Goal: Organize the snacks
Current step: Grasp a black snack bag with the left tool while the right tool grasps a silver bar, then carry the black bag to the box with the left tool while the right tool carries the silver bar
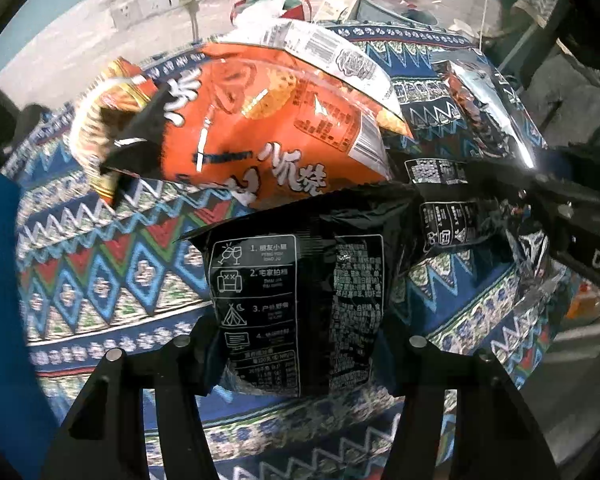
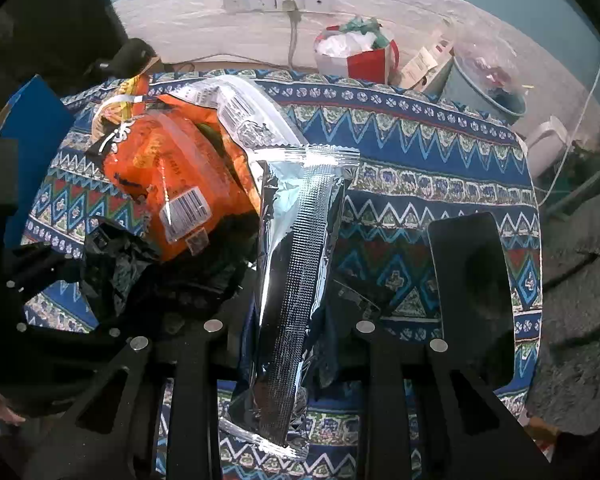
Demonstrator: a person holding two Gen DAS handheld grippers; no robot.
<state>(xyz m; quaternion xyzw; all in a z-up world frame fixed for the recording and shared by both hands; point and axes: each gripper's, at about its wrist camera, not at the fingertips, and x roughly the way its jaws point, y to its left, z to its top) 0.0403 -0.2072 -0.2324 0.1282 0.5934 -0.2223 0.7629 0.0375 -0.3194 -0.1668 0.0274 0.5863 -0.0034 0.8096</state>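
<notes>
On patterned cloth (image 1: 100, 280) | left gripper (image 1: 300, 360) pinching black packet (image 1: 300, 300), numbered icons | right gripper (image 2: 288, 344) pinching silver packet (image 2: 296, 260)

You see a woven-look patterned tablecloth (image 2: 420, 168), matt cloth. On it, left of centre, the orange snack bag (image 1: 268, 120) is glossy plastic film. Your black snack bag (image 1: 300, 300) is crinkled film with a soft sheen. Your silver pouch (image 2: 296, 272) is mirror-bright foil with an embossed seam. Behind the cloth, the wall (image 2: 220, 28) is rough and matt.
</notes>
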